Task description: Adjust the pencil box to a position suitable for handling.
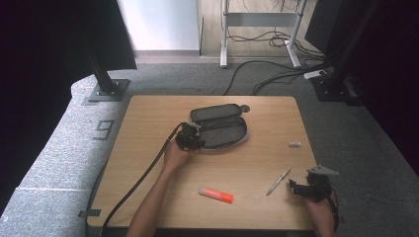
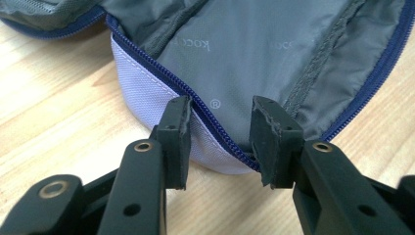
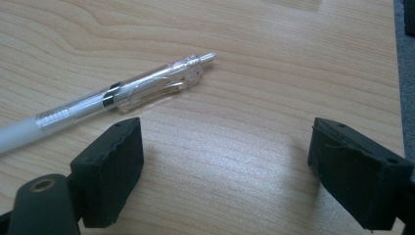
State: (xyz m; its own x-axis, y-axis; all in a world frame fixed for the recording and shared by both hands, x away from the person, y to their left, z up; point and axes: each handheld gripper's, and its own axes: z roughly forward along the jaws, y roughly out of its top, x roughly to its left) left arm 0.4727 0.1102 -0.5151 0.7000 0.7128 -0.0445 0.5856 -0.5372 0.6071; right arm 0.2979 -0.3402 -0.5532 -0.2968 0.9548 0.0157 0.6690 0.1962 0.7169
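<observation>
On the tabletop point(image 1: 148, 163), left to right:
Left hand-held gripper point(image 2: 218, 134): is being held at the near edge of the open pencil case point(image 2: 274, 54); its jaws are being kept a narrow gap apart, straddling the blue zipper point(image 2: 161, 68), with the pads not seen pressing on it.
Pencil case: is lying unzipped, grey lining facing up, at the middle of the tabletop.
Glue stick point(image 1: 216, 194): is lying near the front edge.
Pen point(image 3: 117, 95): is lying just beyond the right hand-held gripper point(image 3: 222, 161), untouched.
Right hand-held gripper: its jaws are being held spread wide over bare wood.
</observation>
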